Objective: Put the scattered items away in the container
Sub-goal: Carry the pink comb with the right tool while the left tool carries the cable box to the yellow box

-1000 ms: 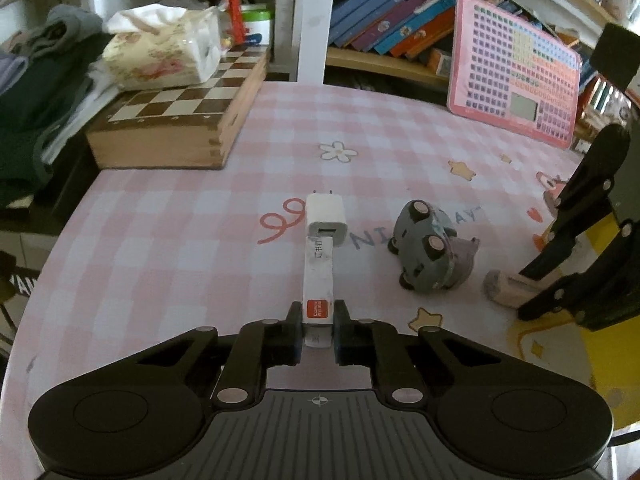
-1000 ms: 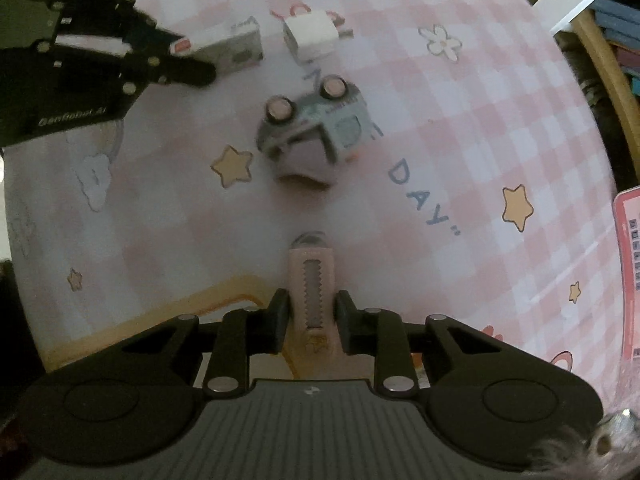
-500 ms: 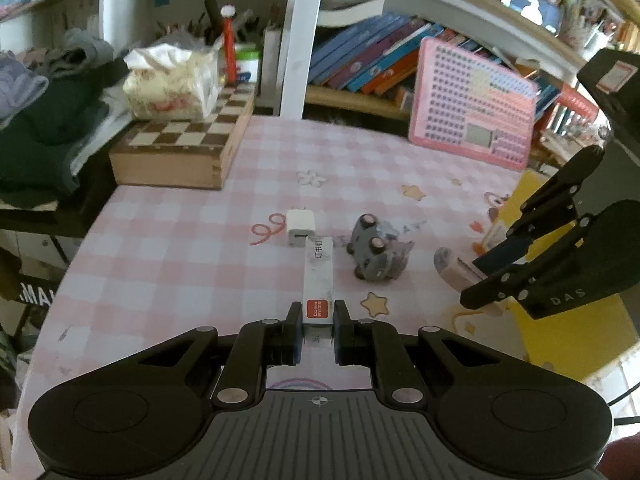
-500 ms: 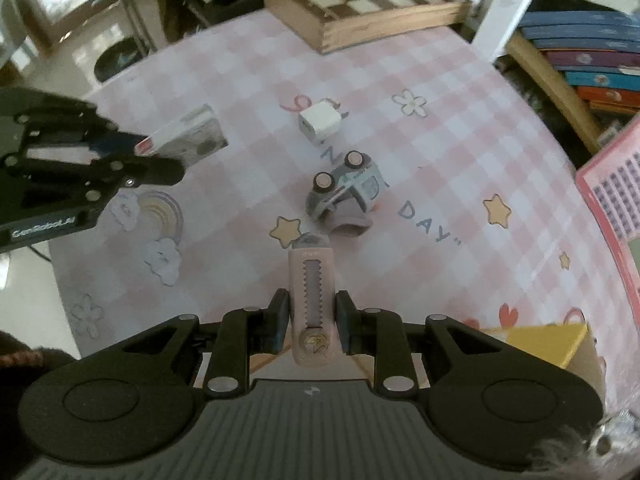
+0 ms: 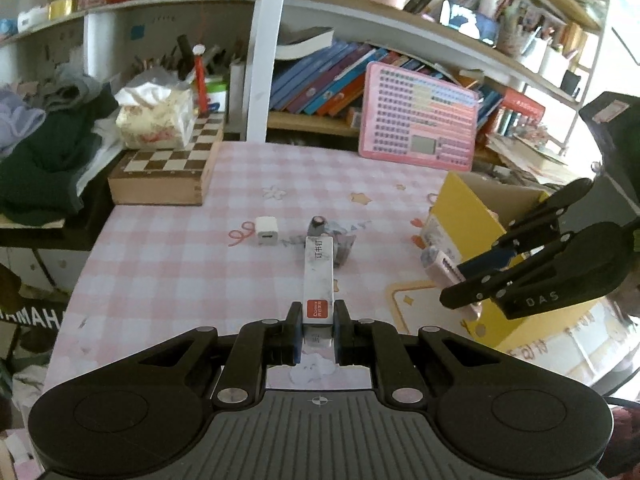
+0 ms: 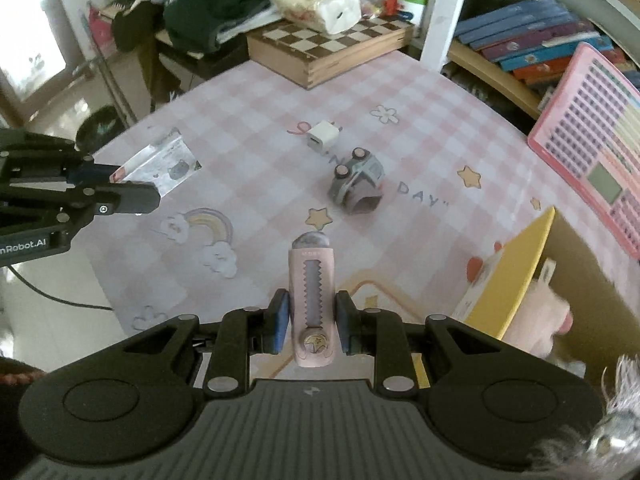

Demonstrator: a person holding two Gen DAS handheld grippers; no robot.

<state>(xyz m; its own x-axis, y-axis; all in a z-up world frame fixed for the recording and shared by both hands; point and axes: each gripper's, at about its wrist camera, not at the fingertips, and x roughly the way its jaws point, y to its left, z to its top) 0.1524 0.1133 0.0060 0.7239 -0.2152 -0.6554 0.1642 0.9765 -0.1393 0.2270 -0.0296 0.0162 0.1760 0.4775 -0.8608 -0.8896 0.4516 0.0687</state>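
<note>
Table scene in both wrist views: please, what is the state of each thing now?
Left hand-held gripper: shut on white staple box.
Right hand-held gripper: shut on pink retractable eraser.
Grey toy car: overturned on the table.
White charger cube: lying on the table.
Yellow cardboard box: open-topped.

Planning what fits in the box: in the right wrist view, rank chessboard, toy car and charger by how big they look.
1. Chessboard, clearly largest, though farthest.
2. Toy car.
3. Charger, smallest; it lies slightly farther than the car, so the gap may be exaggerated.
</note>
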